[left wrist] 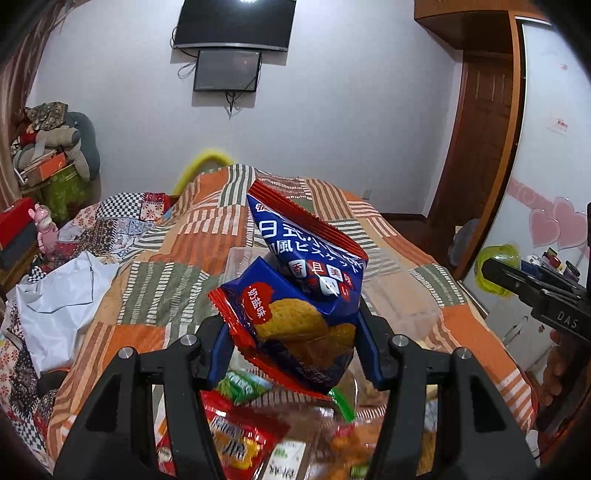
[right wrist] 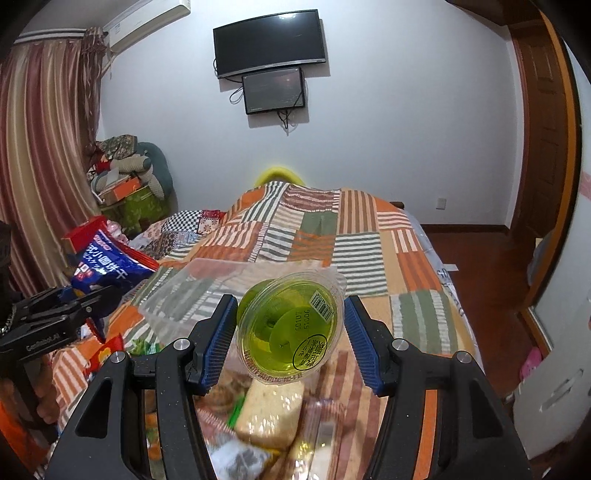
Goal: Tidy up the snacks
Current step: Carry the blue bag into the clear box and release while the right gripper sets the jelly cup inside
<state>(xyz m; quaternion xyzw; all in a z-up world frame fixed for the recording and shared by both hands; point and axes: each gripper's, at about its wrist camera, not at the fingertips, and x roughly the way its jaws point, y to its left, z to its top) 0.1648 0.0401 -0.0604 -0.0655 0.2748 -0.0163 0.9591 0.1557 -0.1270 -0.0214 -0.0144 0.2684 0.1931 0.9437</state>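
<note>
Snacks crowd the bedspread (right wrist: 369,236) below you; your left gripper (left wrist: 291,343) clamps the biscuit bag (left wrist: 295,295), your right gripper (right wrist: 291,332) pinches the jelly cup (right wrist: 291,328).

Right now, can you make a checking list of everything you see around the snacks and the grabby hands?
Surface: patchwork bedspread in orange, green and white stripes.
Job's things: blue biscuit bag held up; green jelly cup held up; clear plastic box on the bed; loose snack packets below.
Clutter: white plastic bag; piled clothes and boxes in the corner.
Grippers: left gripper shut on the biscuit bag; right gripper around the jelly cup, contact with its right pad unclear.
Cables: loose wires under the wall screens.
Surroundings: striped curtain, wooden door, air conditioner.
</note>
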